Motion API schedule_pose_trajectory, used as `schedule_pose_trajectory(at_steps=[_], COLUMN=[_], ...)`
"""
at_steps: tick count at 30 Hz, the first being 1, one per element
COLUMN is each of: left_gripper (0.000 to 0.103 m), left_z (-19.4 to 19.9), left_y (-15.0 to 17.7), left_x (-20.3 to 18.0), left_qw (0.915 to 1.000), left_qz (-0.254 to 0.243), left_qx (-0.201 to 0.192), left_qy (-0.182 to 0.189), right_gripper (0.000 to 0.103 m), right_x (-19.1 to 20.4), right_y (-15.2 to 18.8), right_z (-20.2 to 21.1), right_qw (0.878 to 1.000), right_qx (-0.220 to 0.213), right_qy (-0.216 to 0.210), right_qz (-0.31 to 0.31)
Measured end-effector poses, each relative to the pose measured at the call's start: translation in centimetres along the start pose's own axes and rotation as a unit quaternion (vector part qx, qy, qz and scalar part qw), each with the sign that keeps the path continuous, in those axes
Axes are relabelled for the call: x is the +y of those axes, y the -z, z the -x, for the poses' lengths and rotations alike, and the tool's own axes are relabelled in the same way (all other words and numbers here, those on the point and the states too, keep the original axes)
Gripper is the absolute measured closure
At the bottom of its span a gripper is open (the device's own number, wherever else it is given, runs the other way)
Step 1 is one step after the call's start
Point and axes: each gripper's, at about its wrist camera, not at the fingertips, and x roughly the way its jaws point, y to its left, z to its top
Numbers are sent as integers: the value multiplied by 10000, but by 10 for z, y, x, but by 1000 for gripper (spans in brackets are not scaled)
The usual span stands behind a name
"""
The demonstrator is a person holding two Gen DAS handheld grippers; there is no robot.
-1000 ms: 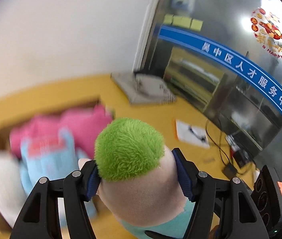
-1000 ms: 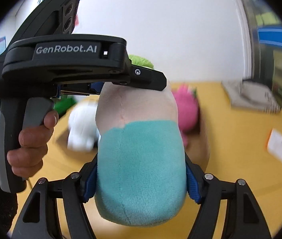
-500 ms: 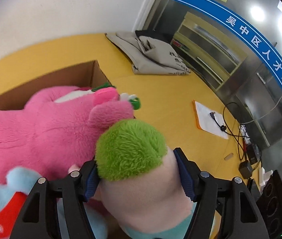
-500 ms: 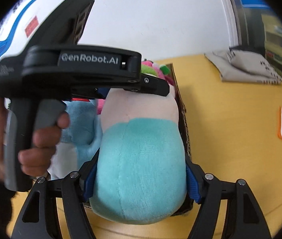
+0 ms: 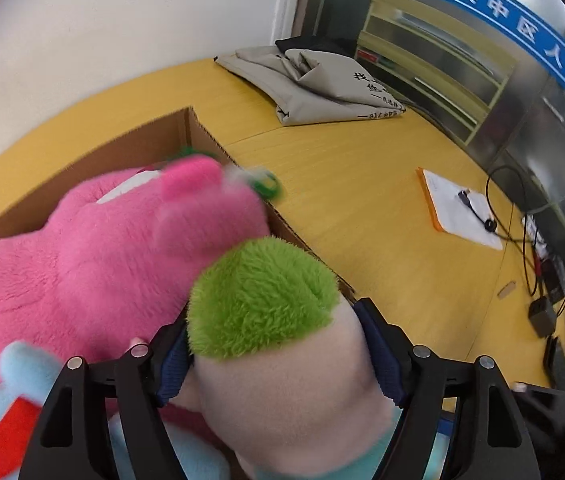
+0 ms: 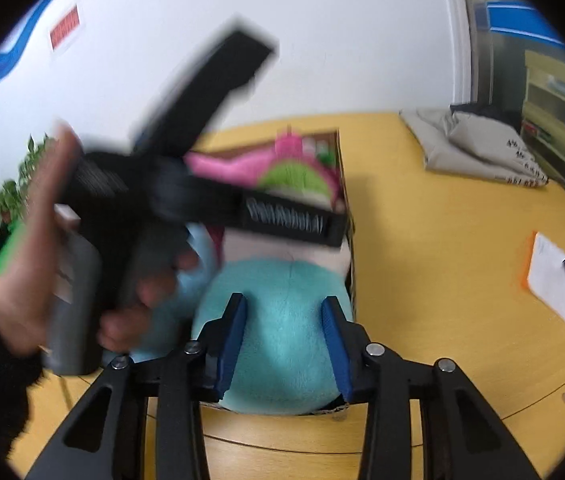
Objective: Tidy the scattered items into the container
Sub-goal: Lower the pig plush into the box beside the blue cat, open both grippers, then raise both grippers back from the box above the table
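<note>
now your left gripper [image 5: 278, 364] clamps plush toy [image 5: 282, 368] head, body over box [image 6: 348, 248]; right gripper [image 6: 284, 344] open, pads astride toy's teal end.

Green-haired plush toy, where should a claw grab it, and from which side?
Take the green-haired plush toy by its plump peach middle, just below the green tuft, coming from its teal end so one pad presses each flank. That part is round and soft, so it should squash in snugly; the left claw grips it exactly there.
</note>
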Motion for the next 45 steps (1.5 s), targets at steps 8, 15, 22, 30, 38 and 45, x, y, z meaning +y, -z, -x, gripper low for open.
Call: schedule_pose_trajectory(at_steps=[8, 15, 22, 30, 38, 45], left_gripper=[21, 21, 0, 0, 0, 0], left_z=[27, 45, 156, 255, 295, 297], left_y=[14, 21, 103, 245, 298, 303], left_x=[17, 16, 25, 26, 0, -14], left_qw=[9970, 9939, 9763, 9662, 9495, 9524], left_qz=[536, 898, 1576, 1313, 1664, 1541], left_qx=[-90, -211, -1387, -1482, -1842, -1899], left_qy=[-552, -604, -532, -1649, -1920, -1820], right_gripper=[65, 21, 20, 20, 20, 20], right_x=[-4, 6, 18, 42, 81, 103], right_y=[6, 15, 63, 118, 113, 119], right_z=[-3, 59, 121, 130, 179, 203], right_qw=[9999, 9979, 9968, 9982, 9932, 9894], right_qx=[-3, -460, -705, -447, -992, -1099], right_qy=[31, 322, 155, 339, 514, 706], right_qz=[-160, -311, -353, -202, 313, 631])
